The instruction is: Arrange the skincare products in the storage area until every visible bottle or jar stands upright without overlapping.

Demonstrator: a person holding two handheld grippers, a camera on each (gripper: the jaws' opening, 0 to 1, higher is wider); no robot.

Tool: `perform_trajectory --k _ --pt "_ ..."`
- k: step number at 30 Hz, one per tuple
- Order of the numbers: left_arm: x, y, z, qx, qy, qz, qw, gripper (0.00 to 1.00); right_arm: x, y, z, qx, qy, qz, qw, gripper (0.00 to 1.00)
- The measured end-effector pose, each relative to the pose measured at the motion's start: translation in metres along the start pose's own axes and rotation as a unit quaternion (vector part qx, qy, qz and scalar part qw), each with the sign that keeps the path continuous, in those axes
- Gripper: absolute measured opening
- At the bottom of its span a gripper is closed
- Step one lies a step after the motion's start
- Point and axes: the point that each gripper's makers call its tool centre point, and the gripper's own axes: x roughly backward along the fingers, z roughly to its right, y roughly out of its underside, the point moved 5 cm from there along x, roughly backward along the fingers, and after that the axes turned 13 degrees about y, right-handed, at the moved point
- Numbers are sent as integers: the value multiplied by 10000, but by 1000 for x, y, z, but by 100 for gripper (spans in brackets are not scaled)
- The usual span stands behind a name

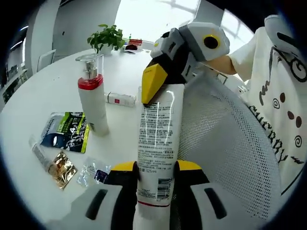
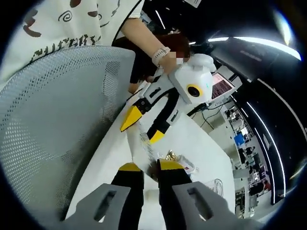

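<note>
A white tube (image 1: 156,139) with fine print stands upright over the table, crimped end up. My left gripper (image 1: 157,166) is shut on its lower part. My right gripper (image 1: 153,84) comes in from the upper right, its yellow finger lying over the tube's top edge. In the right gripper view the tube (image 2: 145,140) shows edge-on, running from my nearly closed right gripper (image 2: 149,166) to the left gripper (image 2: 143,127). A pump bottle (image 1: 93,100) with a red collar stands upright at the left.
A white mesh basket (image 1: 230,143) (image 2: 62,120) rises close beside the tube. Flat on the white table (image 1: 43,96) lie a green sachet (image 1: 67,129), a gold sachet (image 1: 62,168), a clear sachet (image 1: 90,171) and a small tube (image 1: 121,99). A potted plant (image 1: 108,37) stands at the back.
</note>
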Motion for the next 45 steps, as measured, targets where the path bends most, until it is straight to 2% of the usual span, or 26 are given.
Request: perform_trajectory --k 4,10,15,20,21,25,28,34,45 --pt "-6 -1 1 -170 173 -101 9997 25 3 -5 1 118 -227 -47 9997 7" --pt "-12 -8 -1 -255 374 -60 9990 26 10 -10 8 266 -597 -226 9976 6" --pt "-18 -13 -3 -336 437 -37 9985 26 14 -13 12 253 -872 -411 9950 5" --pt "-22 -12 -4 -390 404 -110 9984 26 15 -16 7 144 -1200 -516 9913 3" --pt "-21 -12 -4 -377 407 -47 9984 26 15 -16 9 160 -1149 -496 9920 3" --pt "-13 -13 -7 -423 280 30 9987 26 16 -22 12 -242 -1150 -531 9917 2" --pt "-5 -14 -11 -414 55 143 9990 24 14 -29 19 -720 -1001 -375 9917 1" --pt "-2 -15 -15 -432 -162 205 9987 24 3 -32 28 -884 -905 -405 9911 1" --pt "2 -19 -22 -355 -633 414 9965 21 -21 -35 50 -1703 -611 -568 9819 2"
